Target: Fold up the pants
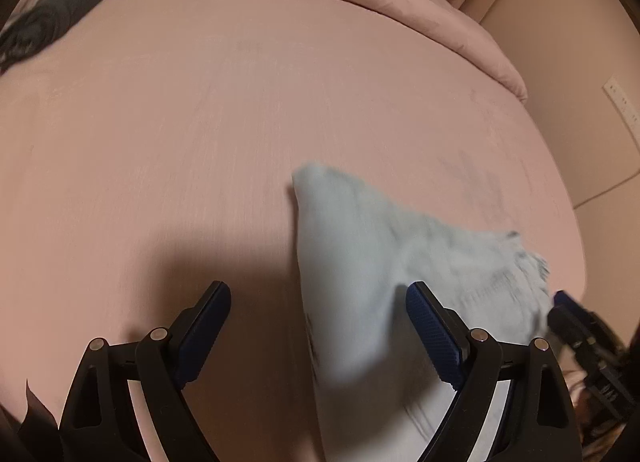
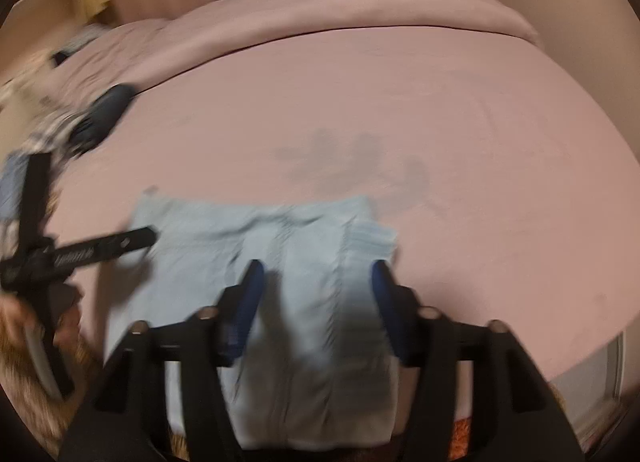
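Between your right gripper [image 2: 316,282] fingers, spread apart and clamping nothing, lay the pants [image 2: 280,282]: light blue, soft, limp, light. Left gripper [image 1: 318,302] gaped wide too, cloth at its 3 o'clock finger. Take hold at a hem corner, I'd judge. Near edge was cut off; blur hid seams. Bed [image 1: 200,122] beneath.

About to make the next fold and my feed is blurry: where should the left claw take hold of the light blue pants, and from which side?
Probably the pointed far corner of the light blue pants. It lies flat on the pink bedsheet with bare sheet to its left, so the left claw, open and empty, could come in low from that side and pinch the edge. The right claw straddles the pants' other end.
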`<state>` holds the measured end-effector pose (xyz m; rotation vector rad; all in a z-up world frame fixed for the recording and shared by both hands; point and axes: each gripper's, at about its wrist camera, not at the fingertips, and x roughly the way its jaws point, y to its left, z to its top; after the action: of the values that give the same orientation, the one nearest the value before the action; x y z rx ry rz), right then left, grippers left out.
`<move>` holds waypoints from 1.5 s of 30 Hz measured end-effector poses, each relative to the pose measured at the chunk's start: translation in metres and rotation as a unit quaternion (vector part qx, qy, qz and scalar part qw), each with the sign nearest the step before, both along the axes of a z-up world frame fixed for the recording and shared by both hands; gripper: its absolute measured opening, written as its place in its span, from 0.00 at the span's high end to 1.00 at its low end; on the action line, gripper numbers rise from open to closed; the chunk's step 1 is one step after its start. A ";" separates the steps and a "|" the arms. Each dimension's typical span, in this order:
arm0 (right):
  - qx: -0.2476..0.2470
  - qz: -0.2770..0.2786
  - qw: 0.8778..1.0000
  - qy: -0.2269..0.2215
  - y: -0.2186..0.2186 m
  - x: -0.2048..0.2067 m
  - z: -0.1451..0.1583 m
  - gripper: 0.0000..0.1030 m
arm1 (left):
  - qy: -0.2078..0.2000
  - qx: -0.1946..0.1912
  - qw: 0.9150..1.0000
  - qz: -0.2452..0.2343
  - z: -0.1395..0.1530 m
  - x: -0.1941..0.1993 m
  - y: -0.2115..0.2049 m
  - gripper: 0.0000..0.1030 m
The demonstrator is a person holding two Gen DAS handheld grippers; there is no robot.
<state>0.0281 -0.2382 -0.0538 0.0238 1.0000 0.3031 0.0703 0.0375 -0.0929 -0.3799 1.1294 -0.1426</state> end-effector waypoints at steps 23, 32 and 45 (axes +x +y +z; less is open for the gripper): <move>-0.012 -0.021 1.000 0.007 -0.022 -0.039 -0.051 0.27 | -0.055 0.023 0.998 -0.003 -0.014 -0.094 -0.021 0.12; 0.014 -0.021 0.999 0.018 -0.032 -0.038 -0.058 0.25 | -0.077 0.027 0.997 0.009 -0.016 -0.111 -0.019 0.12; -0.001 -0.031 0.999 0.019 -0.024 -0.022 -0.025 0.22 | -0.053 0.019 0.998 0.007 0.014 -0.088 -0.022 0.12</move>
<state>0.0061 -0.2622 -0.0784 0.0592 1.0362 0.2460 -0.0179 0.0151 -0.0789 -0.3419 1.0235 -0.1265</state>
